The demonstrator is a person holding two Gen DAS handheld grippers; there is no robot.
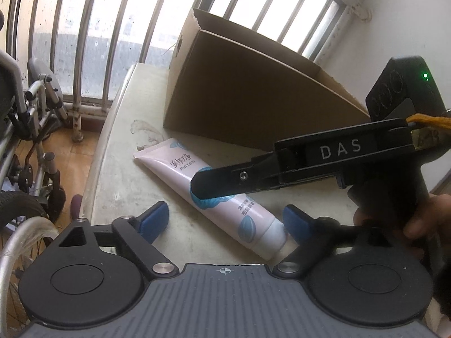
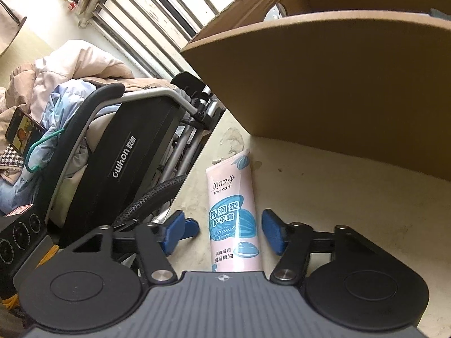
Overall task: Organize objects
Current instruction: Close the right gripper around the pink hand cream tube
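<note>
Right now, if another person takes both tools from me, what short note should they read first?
Right tool: open, straddling the tube; pads not touching it.
Left tool: open, near the tube's cap end, holding nothing.
Tube lies flat on the table, just in front of the box.
Done: nothing visibly put away yet.
Left: close the right tool on the tube, lift it, probably put it in the box.

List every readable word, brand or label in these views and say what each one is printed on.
"DAS": on the right gripper, on its black body.
"美加净 maxam": on the hand cream tube, upper part.
"特润型 护手霜": on the tube's blue panel.
"Hand Care": script below that, faint.
Small dark characters near the tube's cap end: too blurred to read surely.
"cwhon 欧航": on the wheelchair backrest.
</note>
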